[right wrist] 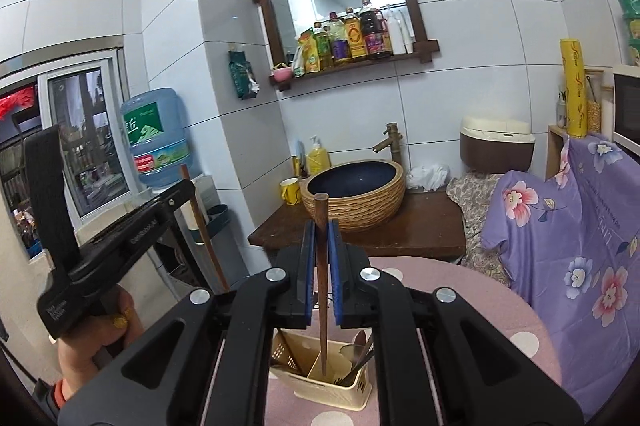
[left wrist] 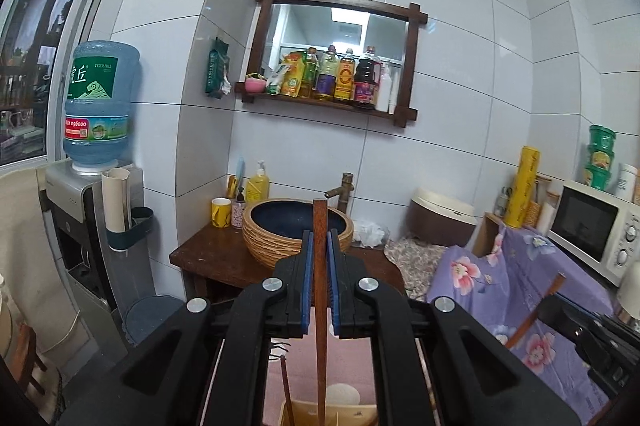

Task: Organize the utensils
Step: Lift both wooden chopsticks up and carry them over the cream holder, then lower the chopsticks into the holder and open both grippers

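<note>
Right wrist: right gripper [right wrist: 320,250] pinches a chopstick [right wrist: 322,282] over the caddy [right wrist: 334,392] at 6 o'clock; left gripper [left wrist: 319,258] likewise clamps another chopstick [left wrist: 320,290].

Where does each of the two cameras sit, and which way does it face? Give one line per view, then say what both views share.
Left wrist: sits on the left gripper, faces the tiled wall and basin; shows its own fingers shut on a wooden chopstick, with the other gripper at lower right.
Right wrist: sits on the right gripper, faces the same wall over the utensil holder; shows its fingers shut on a chopstick, and the person's left hand at left.
Shared: basin, mirror shelf, water bottle.
</note>
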